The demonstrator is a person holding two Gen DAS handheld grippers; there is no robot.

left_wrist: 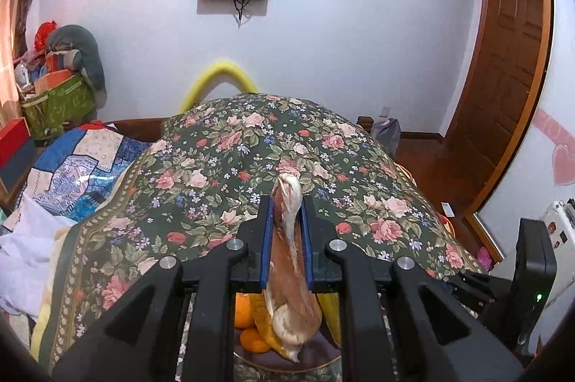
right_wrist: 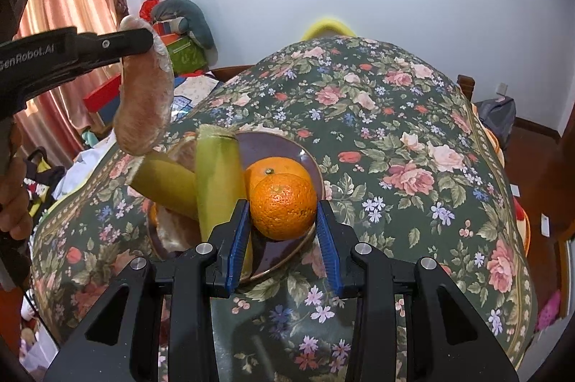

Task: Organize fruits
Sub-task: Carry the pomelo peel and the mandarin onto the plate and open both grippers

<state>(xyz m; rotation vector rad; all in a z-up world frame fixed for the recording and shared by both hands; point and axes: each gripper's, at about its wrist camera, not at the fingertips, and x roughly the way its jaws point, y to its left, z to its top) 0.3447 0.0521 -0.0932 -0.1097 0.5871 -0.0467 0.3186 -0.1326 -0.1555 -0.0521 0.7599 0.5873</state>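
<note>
Right gripper [right_wrist: 284, 231]: fingers clamp orange [right_wrist: 284, 206] above plate [right_wrist: 305, 152] | left gripper [left_wrist: 287, 224]: fingers pinch brown wrapped fruit [left_wrist: 289, 259]

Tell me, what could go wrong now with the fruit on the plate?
The right tool pinches an orange by its round sides, so it might pop out and roll off the flowered cloth. The left tool holds a long brown, plastic-wrapped piece by its thin top end above the plate; it could slip and knock the crowded pile.
</note>
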